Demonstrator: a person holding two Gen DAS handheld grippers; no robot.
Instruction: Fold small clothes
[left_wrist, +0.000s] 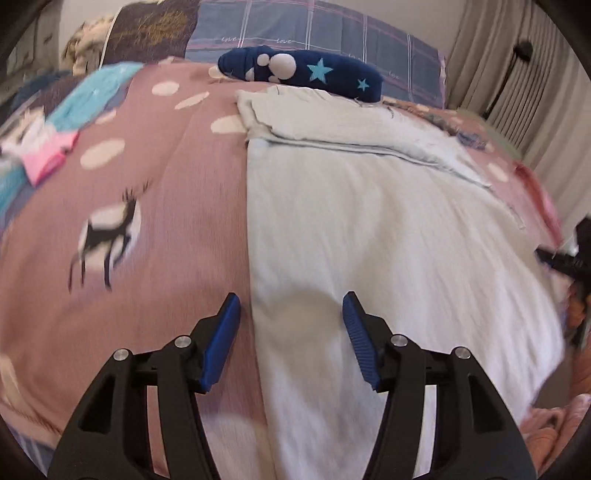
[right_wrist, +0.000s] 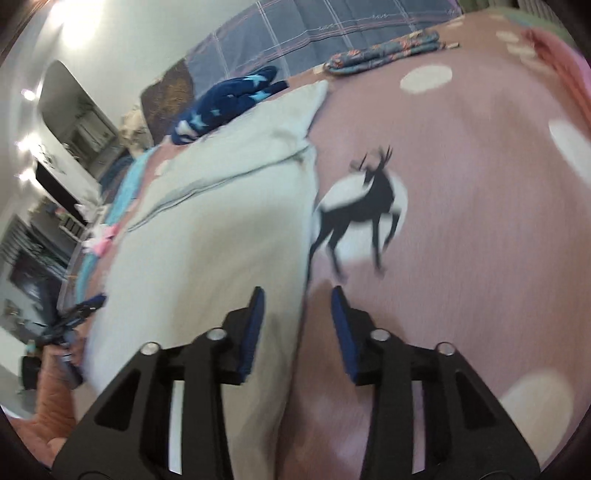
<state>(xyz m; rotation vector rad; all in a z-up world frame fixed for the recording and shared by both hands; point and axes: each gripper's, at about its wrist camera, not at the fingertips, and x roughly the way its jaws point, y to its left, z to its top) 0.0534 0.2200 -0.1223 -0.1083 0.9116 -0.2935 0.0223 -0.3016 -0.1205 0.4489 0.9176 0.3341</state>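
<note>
My left gripper (left_wrist: 291, 306) and right gripper (right_wrist: 297, 301) hang open and empty over the pale garment (left_wrist: 369, 229) spread on the pink deer-print bedspread (left_wrist: 155, 177); navy starred clothing (left_wrist: 299, 70) lies beyond.

Pink deer-print bedspread (left_wrist: 155, 177), plaid pillow (left_wrist: 314, 26), beige curtain (left_wrist: 517, 74)

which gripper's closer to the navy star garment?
Hard to call; both sit at the near end of the pale cloth, the left gripper on its left edge, the right gripper on its right. Navy garment lies beyond.
</note>
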